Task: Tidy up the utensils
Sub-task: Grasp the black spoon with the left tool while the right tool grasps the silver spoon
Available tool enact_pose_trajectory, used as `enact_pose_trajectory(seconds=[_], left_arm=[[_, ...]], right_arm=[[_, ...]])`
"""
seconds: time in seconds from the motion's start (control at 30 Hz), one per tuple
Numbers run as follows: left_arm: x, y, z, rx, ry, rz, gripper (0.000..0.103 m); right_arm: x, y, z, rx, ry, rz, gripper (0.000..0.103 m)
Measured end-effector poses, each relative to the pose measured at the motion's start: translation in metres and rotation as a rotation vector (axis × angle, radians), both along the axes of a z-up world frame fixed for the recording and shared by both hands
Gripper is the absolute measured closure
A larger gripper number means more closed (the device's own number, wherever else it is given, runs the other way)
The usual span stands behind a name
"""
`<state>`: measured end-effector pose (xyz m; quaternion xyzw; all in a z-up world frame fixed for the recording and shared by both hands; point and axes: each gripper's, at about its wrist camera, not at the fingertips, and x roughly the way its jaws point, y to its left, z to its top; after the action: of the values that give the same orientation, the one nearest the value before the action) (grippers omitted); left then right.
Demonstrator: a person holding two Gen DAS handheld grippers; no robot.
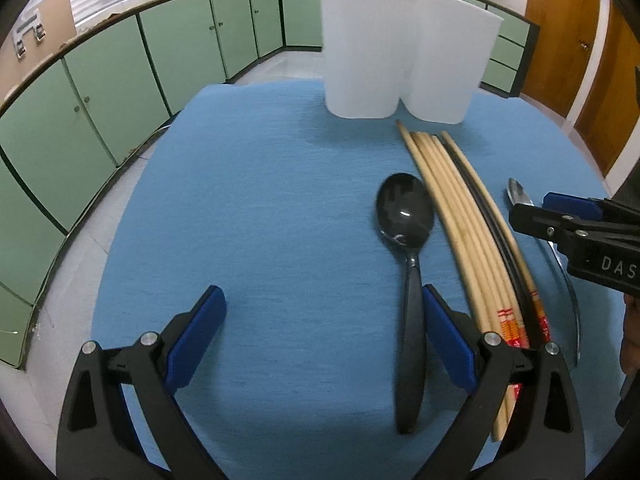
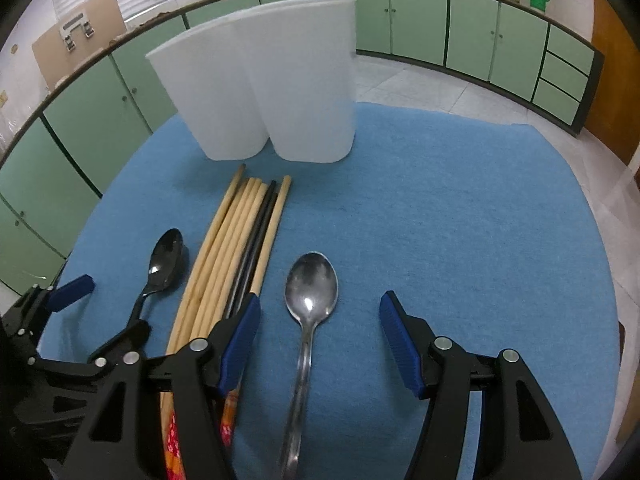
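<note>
Your left gripper (image 1: 324, 336) stands wide with nothing pressed between its pads, and the black spoon (image 1: 408, 280) lies just inside its right-hand finger, so you look set to take that spoon by the handle. In the left wrist view its bowl sits toward 12 o'clock and the handle runs back toward 6 o'clock, a long axis nearly in line with the way the fingers point. A grip across the handle would, I judge, call for a small shift to the right first, since the handle is off-centre in the gap.

Your right gripper (image 2: 320, 332) also stands open and empty, straddling the metal spoon (image 2: 308, 320). That spoon lies bowl up, bowl toward 12 o'clock, handle toward 6 o'clock, closer to the left-hand finger than the right.

Between the two spoons lies the bundle of chopsticks (image 2: 236, 248), pale wooden ones with a dark pair among them. Their narrow tips point toward 12 o'clock at the white twin-cup holder (image 2: 276, 92), which stands upright at the far side of the blue mat (image 2: 460, 220). Everything lies roughly parallel, likely so each piece can be lifted lengthwise and dropped into a cup. Nothing shows inside the holder from here; its interior is hidden.
</note>
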<state>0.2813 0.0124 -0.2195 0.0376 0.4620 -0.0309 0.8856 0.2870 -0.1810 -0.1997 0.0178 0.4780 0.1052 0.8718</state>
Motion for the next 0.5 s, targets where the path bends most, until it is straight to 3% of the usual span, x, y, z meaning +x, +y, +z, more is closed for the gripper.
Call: enact_pose_trajectory(seconds=[0.13,0.2,0.3,0.33,0.5], left_arm=[[0.005,0.001,0.008,-0.025,-0.014,-0.012,0.009],[0.013,-0.007,0.011,-0.016,-0.023,-0.032,0.009],[0.024,-0.015,0.011,-0.011,-0.024,-0.048,0.009],[0.028,-0.018,0.010,-0.009,-0.022,-0.050,0.009],[0.045,-0.025,0.005,-0.015,0.001,-0.042,0.009]], right_arm=[[0.009,0.006,-0.001,-0.017,0.003,-0.010,0.042],[0.014,0.009,-0.002,-0.050,0.000,-0.013,0.047],[0.016,0.015,-0.001,-0.080,-0.019,0.002,0.072],[0.017,0.015,-0.001,-0.080,-0.020,0.006,0.075],[0.020,0.009,0.000,-0.074,-0.017,0.011,0.075]])
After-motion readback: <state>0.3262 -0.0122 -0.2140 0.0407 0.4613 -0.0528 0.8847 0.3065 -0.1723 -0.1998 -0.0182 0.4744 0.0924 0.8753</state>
